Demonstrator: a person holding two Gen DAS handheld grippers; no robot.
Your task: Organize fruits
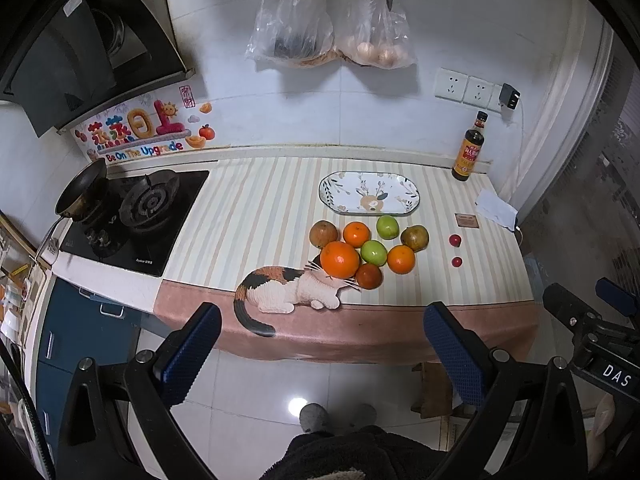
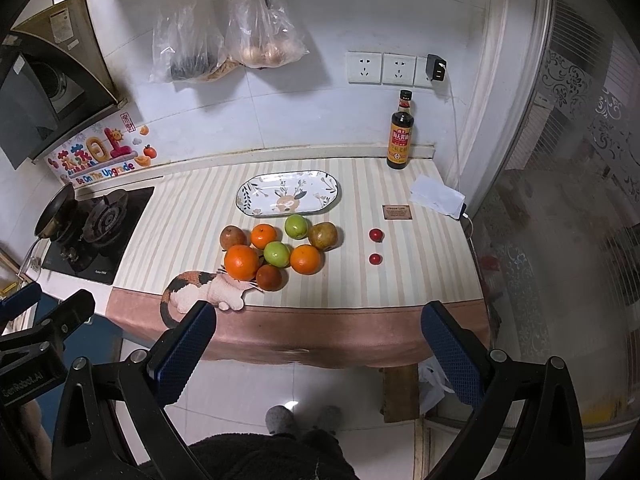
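A cluster of fruit lies on the striped counter cloth: a large orange (image 1: 339, 259) (image 2: 241, 262), two smaller oranges (image 1: 401, 259) (image 2: 306, 259), two green apples (image 1: 374, 252) (image 2: 276, 254), brownish fruits (image 1: 323, 233) (image 2: 322, 235). Two small red fruits (image 1: 455, 240) (image 2: 376, 235) lie apart to the right. An empty oval patterned plate (image 1: 332, 190) (image 2: 248, 196) sits behind the cluster. My left gripper (image 1: 322, 354) and right gripper (image 2: 320, 352) are both open and empty, held in front of the counter's edge, above the floor.
A gas stove (image 1: 136, 216) with a pan (image 1: 82, 192) is at the left. A sauce bottle (image 2: 400, 132) stands at the back right near wall sockets (image 2: 380, 68). Plastic bags (image 2: 224, 48) and scissors hang on the wall. A white paper (image 2: 436, 196) lies at the counter's right end.
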